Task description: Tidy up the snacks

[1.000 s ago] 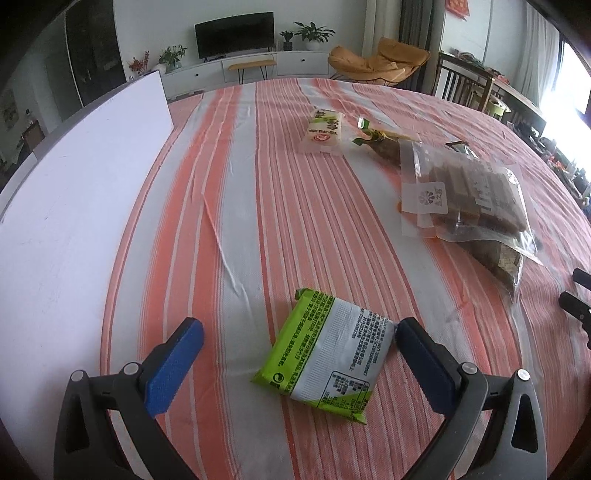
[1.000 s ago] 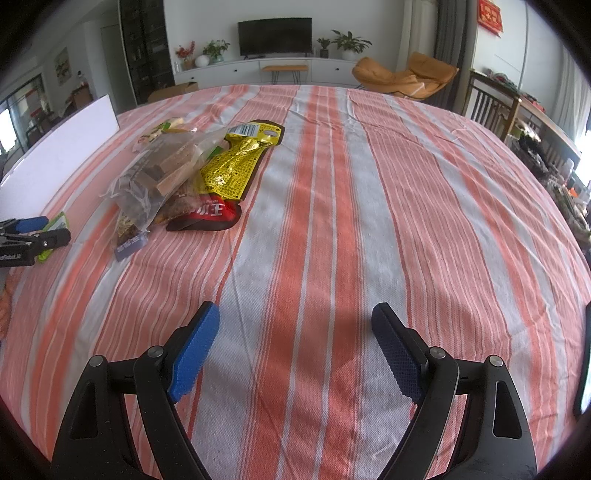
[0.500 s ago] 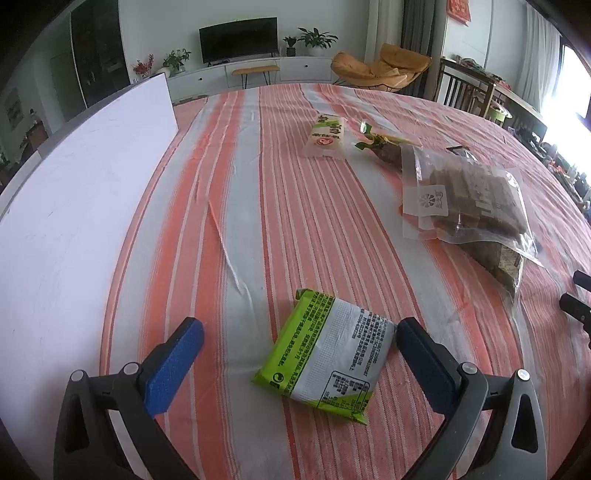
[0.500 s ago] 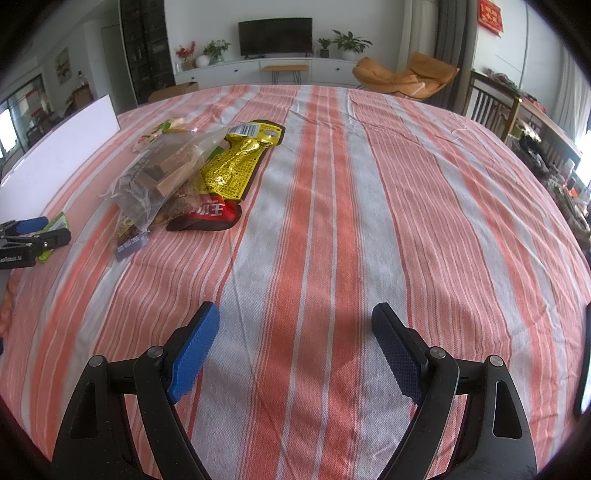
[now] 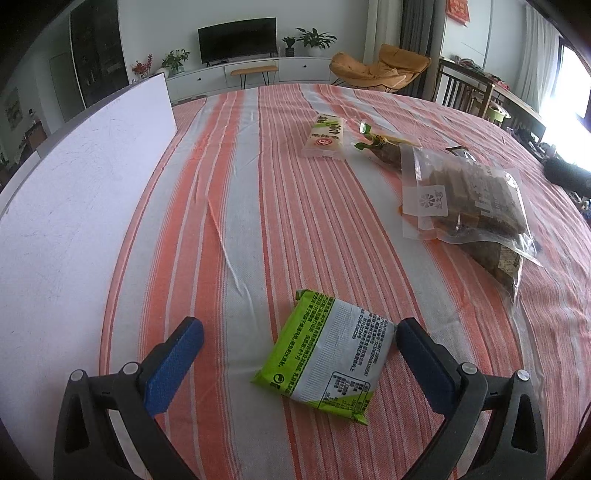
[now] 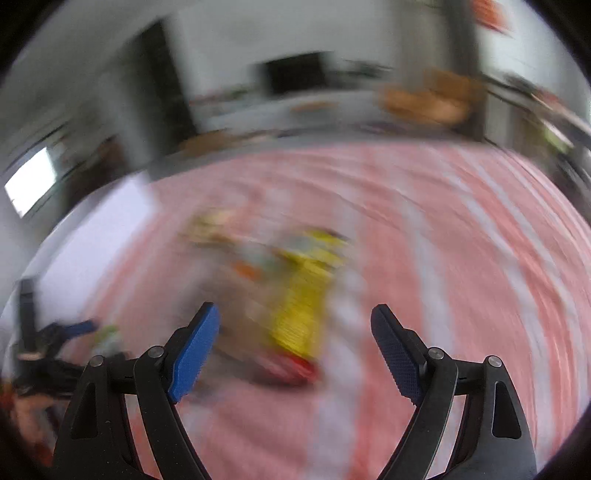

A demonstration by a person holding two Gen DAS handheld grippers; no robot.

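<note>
The left gripper point(image 5: 299, 354) hangs low over a table covered in an orange-and-white striped cloth point(image 5: 258, 206), its blue-padded fingers point(image 5: 173, 365) spread wide and holding nothing. A green-and-white snack pack point(image 5: 328, 362) lies flat on the cloth between them, nearer the right-hand pad and just beside it; whether the pad touches the pack cannot be told. Farther off on the cloth lies a pale bar point(image 5: 325, 136) in a clear wrapper, and just to its right a small brown snack with green trim point(image 5: 380, 147). Next to that sits a clear bag point(image 5: 469, 199) of brown pieces with a white label, resting partly on another clear packet point(image 5: 506, 266) that sticks out toward the near side. A white board point(image 5: 74, 206) runs along the left side of the table. Beyond the table stand a TV point(image 5: 237, 35) on a low white cabinet, potted plants and a tan lounge chair point(image 5: 380, 70). The right wrist view is heavily smeared by motion. In it the right gripper point(image 6: 295, 347) has its blue pads point(image 6: 194, 354) set wide apart with nothing clamped between them. Past them a yellow pack point(image 6: 303, 295) shows as a blur among the pile of snacks, with something red point(image 6: 299, 365) at its near end, and the left gripper appears dimly at the far left edge.
</note>
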